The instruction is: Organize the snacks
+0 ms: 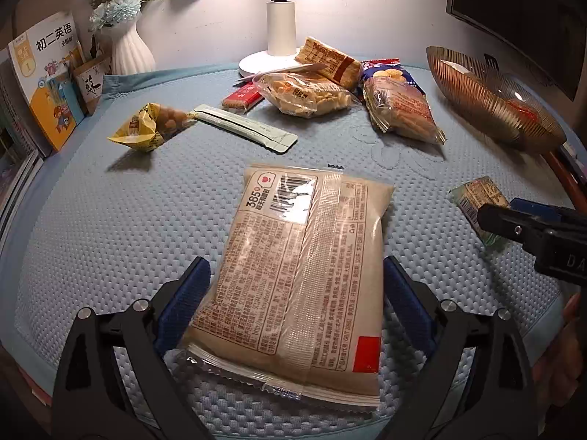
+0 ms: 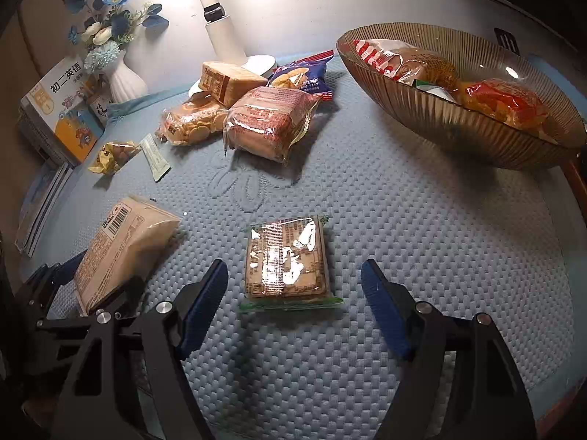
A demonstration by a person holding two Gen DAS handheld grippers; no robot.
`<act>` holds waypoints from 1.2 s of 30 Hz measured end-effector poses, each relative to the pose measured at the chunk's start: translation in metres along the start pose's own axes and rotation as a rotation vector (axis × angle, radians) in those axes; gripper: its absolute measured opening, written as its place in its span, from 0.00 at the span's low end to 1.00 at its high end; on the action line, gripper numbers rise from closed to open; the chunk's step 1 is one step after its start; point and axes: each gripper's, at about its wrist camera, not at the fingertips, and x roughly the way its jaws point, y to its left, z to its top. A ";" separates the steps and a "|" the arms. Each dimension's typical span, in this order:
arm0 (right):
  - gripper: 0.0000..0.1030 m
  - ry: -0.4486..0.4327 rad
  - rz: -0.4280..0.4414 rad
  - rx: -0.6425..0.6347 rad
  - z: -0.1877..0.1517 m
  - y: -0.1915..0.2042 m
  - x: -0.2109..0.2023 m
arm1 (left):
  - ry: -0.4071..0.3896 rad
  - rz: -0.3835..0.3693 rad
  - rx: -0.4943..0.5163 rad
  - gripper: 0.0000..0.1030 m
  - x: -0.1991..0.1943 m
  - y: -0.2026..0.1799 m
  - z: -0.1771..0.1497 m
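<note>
Place: home study desk
Evidence: schoolbook (image 1: 44, 84) and flower vase (image 1: 130, 51) left of the desk lamp (image 1: 280, 25), monitor (image 1: 521, 18) to its right

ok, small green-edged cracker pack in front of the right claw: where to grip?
Across the short width of the cracker pack, coming straight down from above. It lies flat, long axis pointing away from the right claw, and the open jaws already straddle both long sides.

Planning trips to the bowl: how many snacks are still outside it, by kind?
Bags and packs: 7 (beige, green, yellow, biscuits, tan, blue, pink)
Stick sachet: 1
Red bar: 1
Total: 9
</note>
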 end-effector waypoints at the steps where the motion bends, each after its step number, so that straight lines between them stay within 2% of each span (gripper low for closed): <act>1: 0.64 -0.002 -0.017 -0.011 -0.001 0.003 0.002 | -0.003 0.001 -0.005 0.90 0.000 0.000 -0.001; 2: 0.63 -0.007 -0.038 -0.026 -0.002 0.006 0.003 | -0.003 0.007 -0.006 0.90 0.001 -0.001 -0.002; 4: 0.60 -0.018 -0.073 -0.062 -0.005 0.012 0.005 | -0.006 0.015 -0.004 0.80 0.000 -0.002 -0.001; 5: 0.59 -0.024 -0.085 -0.073 -0.006 0.014 0.005 | -0.010 0.017 -0.005 0.79 -0.001 -0.003 0.000; 7: 0.55 -0.032 -0.088 -0.079 -0.007 0.012 0.005 | -0.014 0.026 -0.009 0.75 -0.003 -0.005 0.001; 14: 0.50 -0.046 -0.073 -0.067 -0.011 0.001 -0.007 | -0.035 0.023 -0.015 0.72 -0.010 -0.015 0.003; 18: 0.50 -0.090 -0.042 -0.048 -0.005 -0.007 -0.034 | -0.062 0.000 0.000 0.72 -0.021 -0.027 0.015; 19: 0.44 -0.116 -0.037 -0.044 0.000 -0.011 -0.044 | -0.072 -0.006 0.005 0.72 -0.024 -0.032 0.021; 21: 0.10 -0.150 -0.031 -0.046 0.013 -0.017 -0.061 | -0.098 -0.028 0.018 0.72 -0.032 -0.041 0.034; 24: 0.10 -0.198 -0.025 -0.023 0.033 -0.034 -0.078 | -0.137 -0.077 0.055 0.72 -0.041 -0.061 0.060; 26: 0.13 -0.176 0.023 -0.018 0.043 -0.045 -0.074 | -0.167 -0.105 0.087 0.72 -0.045 -0.076 0.078; 27: 0.13 -0.134 0.073 -0.020 0.046 -0.051 -0.068 | -0.180 -0.115 0.098 0.72 -0.046 -0.082 0.086; 28: 0.19 -0.103 0.103 -0.014 0.045 -0.058 -0.063 | -0.188 -0.125 0.098 0.72 -0.046 -0.085 0.094; 29: 0.29 -0.089 0.108 -0.003 0.041 -0.063 -0.061 | -0.192 -0.133 0.096 0.72 -0.047 -0.086 0.099; 30: 0.61 -0.081 0.111 0.007 0.036 -0.069 -0.060 | -0.197 -0.141 0.093 0.72 -0.047 -0.088 0.103; 31: 0.75 -0.069 0.118 0.010 0.030 -0.071 -0.059 | -0.202 -0.146 0.092 0.72 -0.048 -0.088 0.105; 33: 0.72 -0.017 0.148 0.001 0.017 -0.069 -0.053 | -0.205 -0.139 0.096 0.72 -0.046 -0.087 0.105; 36: 0.71 0.068 0.259 0.030 -0.004 -0.054 -0.038 | -0.182 -0.131 0.074 0.72 -0.039 -0.081 0.101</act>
